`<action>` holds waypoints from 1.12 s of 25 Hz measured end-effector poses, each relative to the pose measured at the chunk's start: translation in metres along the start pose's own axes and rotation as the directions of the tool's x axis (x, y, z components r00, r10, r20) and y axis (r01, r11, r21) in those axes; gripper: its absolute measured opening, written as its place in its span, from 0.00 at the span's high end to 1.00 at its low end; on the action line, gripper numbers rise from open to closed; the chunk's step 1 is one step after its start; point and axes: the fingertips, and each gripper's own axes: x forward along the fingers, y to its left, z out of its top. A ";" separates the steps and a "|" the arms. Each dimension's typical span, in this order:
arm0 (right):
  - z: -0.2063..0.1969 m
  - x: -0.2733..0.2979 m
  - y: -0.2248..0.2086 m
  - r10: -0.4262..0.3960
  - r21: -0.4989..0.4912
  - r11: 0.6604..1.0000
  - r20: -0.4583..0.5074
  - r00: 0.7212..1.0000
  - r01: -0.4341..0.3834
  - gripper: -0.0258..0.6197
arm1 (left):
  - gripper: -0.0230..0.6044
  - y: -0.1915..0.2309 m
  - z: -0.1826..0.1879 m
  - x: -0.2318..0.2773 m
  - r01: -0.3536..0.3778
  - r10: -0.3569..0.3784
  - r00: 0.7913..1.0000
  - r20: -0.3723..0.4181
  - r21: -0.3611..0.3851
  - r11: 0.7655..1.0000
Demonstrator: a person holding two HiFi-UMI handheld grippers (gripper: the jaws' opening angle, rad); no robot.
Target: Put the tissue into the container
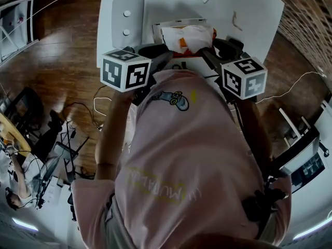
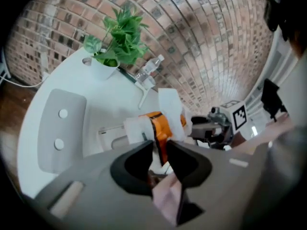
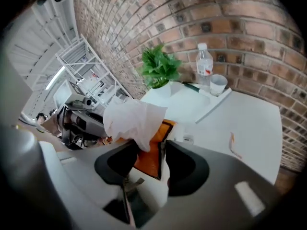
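An orange and white tissue pack (image 1: 188,38) is held over the white table (image 1: 259,9), with a loose white tissue (image 3: 132,119) puffing out of its top. My left gripper (image 2: 159,145) is shut on the pack's left end, and my right gripper (image 3: 152,145) is shut on its right end. In the head view the left gripper (image 1: 165,53) and right gripper (image 1: 211,55) flank the pack from the near side. A white rectangular container (image 2: 108,133) lies on the table just behind and under the pack; the pack hides most of it.
A grey lid with two white dots (image 1: 127,22) lies left of the container. At the table's far side stand a potted plant (image 2: 120,40), a water bottle (image 3: 204,63) and a cup (image 3: 218,84). A brick wall runs behind. A small scrap (image 3: 233,145) lies to the right.
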 end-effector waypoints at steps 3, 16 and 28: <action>-0.022 0.046 -0.028 -0.041 -0.009 0.999 -0.087 0.995 0.040 0.67 | 0.81 0.034 -0.011 0.034 -0.019 0.017 0.998 -0.065 -0.030 0.999; -0.050 0.056 -0.019 0.133 0.049 0.991 -0.145 0.980 -0.127 0.33 | 0.65 0.046 -0.013 0.011 0.257 -0.216 0.950 0.226 -0.171 0.951; -0.019 -0.056 -0.052 -0.012 0.040 0.999 0.203 0.979 0.004 0.39 | 0.74 0.023 -0.002 -0.103 -0.002 -0.028 0.886 0.463 0.063 0.998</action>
